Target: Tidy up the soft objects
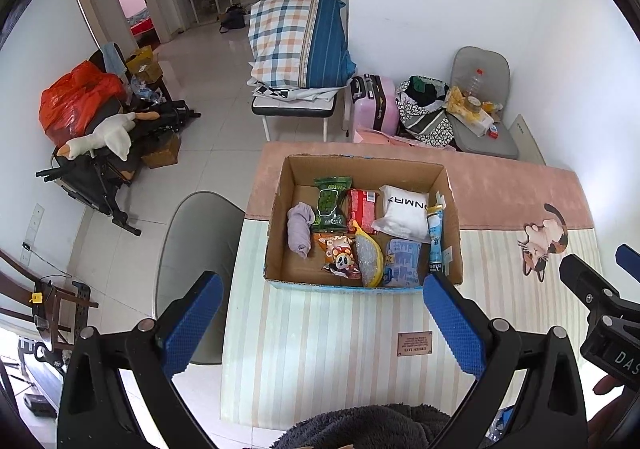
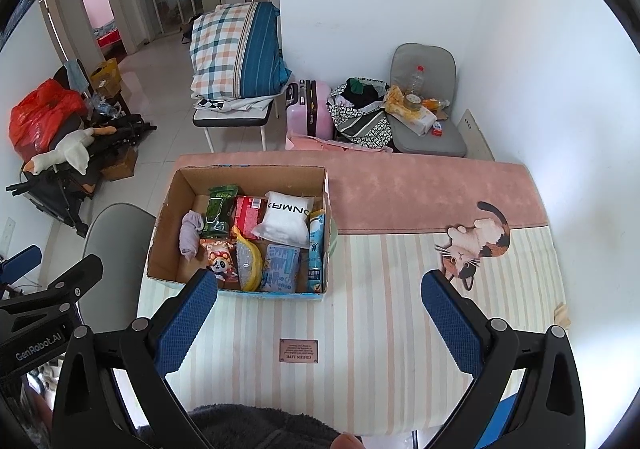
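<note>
An open cardboard box stands on the striped table mat. Inside lie several soft items: a lilac cloth, a green packet, a red packet, a white pouch, a panda snack bag, a yellow mesh pouch and a blue tissue pack. My left gripper is open and empty, held above the table near the box's front edge. My right gripper is open and empty, to the right of the box.
A cat picture is on the mat's right side. A grey chair stands left of the table. Beyond the table are a bench with folded bedding, a pink suitcase and a cluttered grey seat. A dark fluffy fabric lies at the near edge.
</note>
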Available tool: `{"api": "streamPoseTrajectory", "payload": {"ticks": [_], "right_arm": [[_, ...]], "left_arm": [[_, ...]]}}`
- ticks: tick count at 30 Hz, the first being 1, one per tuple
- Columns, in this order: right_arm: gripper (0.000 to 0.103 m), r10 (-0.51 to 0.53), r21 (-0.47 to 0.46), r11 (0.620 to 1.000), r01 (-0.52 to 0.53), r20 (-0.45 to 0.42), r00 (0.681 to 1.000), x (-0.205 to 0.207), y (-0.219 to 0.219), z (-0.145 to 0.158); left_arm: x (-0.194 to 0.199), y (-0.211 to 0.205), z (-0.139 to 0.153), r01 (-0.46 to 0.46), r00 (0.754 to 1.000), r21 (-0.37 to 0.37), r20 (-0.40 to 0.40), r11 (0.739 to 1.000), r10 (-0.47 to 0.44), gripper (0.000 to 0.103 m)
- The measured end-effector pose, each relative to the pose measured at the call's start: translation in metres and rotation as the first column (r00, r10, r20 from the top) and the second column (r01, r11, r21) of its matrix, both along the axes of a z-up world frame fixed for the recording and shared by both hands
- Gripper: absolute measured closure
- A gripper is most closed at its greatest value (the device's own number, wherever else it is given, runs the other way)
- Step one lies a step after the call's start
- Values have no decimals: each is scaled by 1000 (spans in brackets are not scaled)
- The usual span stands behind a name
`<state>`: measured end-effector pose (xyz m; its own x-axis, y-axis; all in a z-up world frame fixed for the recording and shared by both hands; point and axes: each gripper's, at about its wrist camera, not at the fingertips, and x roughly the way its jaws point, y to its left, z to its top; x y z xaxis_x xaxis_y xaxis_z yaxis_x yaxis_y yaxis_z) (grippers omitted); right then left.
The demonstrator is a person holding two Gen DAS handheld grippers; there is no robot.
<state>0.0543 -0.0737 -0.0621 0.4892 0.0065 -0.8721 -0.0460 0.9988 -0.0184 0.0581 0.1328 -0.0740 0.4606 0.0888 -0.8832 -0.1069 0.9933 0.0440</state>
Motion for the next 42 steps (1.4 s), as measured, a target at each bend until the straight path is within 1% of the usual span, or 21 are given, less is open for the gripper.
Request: {"api": "streamPoseTrajectory", "payload": {"ticks": [28,32,42], "right_arm": [[0,-6,-2,1000,6,8,1000,-5,-1,3],[0,-7,-4,1000,7,8,1000,-5,-1,3],[0,-7,-4,1000,7,11,1000,-3,0,7]], "left_arm": [[-3,0,1,-2,1000,-6,9,1000,2,0],[-1,1,4,2,1000,5,15,1000,-2,0],[2,2,5,4,1000,-1,14,1000,-4,0]]}}
